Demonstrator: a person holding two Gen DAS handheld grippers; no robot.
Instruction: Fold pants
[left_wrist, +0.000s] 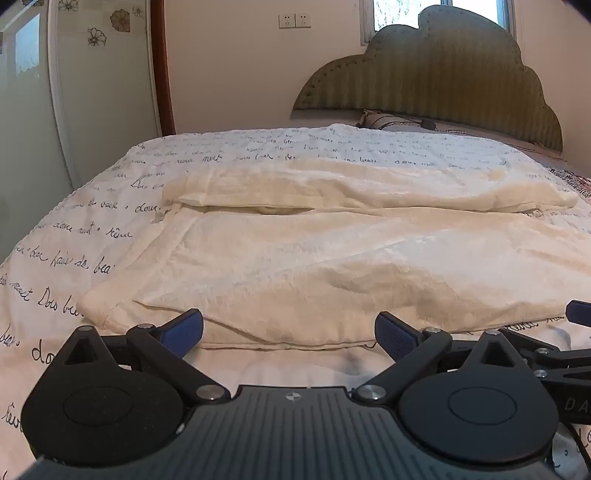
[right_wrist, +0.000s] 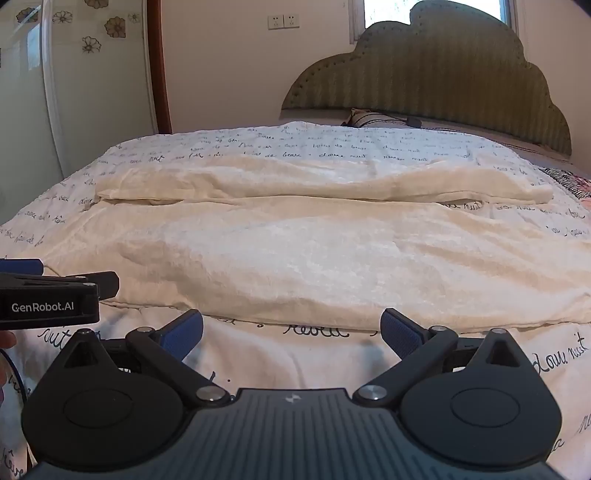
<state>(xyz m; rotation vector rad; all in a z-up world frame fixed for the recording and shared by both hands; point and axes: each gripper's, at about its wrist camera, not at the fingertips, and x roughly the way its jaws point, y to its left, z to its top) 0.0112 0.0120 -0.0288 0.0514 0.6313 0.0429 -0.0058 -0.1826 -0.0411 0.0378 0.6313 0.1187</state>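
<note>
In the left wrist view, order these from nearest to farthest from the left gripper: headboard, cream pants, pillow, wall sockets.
From the left gripper:
1. Cream pants, directly ahead.
2. Pillow, at bed's far end.
3. Headboard, behind the pillow.
4. Wall sockets, upper wall.

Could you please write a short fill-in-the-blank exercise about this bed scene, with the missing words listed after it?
1. The cream pants lie spread on a quilt printed with black ____.
2. Both the left gripper and the right gripper have jaws that stand ____.
3. Between the fingers of each gripper there is ____ held.
4. Behind the bed stands a green headboard shaped like a ____.

Missing words: handwriting; open; nothing; cloud
</note>
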